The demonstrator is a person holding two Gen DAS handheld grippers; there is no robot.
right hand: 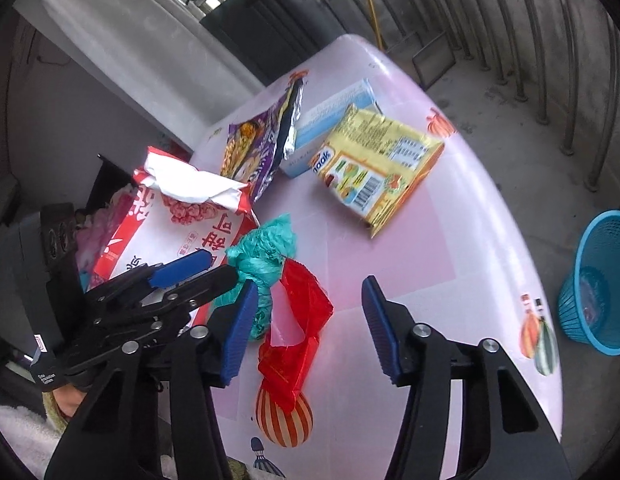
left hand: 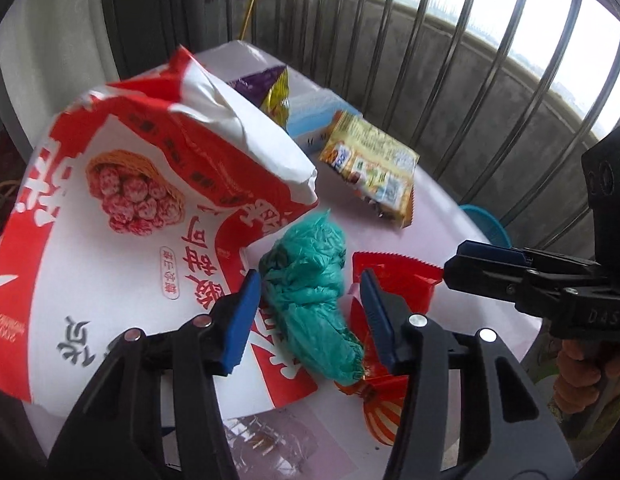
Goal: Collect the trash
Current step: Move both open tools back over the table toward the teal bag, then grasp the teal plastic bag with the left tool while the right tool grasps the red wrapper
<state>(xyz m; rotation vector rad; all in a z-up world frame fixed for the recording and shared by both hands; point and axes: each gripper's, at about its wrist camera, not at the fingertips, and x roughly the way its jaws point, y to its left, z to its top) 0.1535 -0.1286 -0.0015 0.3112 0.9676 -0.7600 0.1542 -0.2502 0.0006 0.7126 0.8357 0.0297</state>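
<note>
Between the half-spread left tongs (left hand: pixel 308 312) lies the crumpled green plastic bag (left hand: pixel 310 296), long axis running away, untouched; the right tongs (right hand: pixel 310 330), equally spread, straddle the red plastic wrapper (right hand: pixel 300 328).

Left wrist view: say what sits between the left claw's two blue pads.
The crumpled teal plastic bag lies between them, apparently untouched; the left wrist view shows it.

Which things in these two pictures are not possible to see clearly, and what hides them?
- Blue box: left wrist view, mostly behind the large red-and-white bag and yellow packet.
- Blue basket: left wrist view, only a sliver past the table edge.
- Basket contents: right wrist view, too blurred.
- Red wrapper: left wrist view, partly under the green plastic bundle.
</note>
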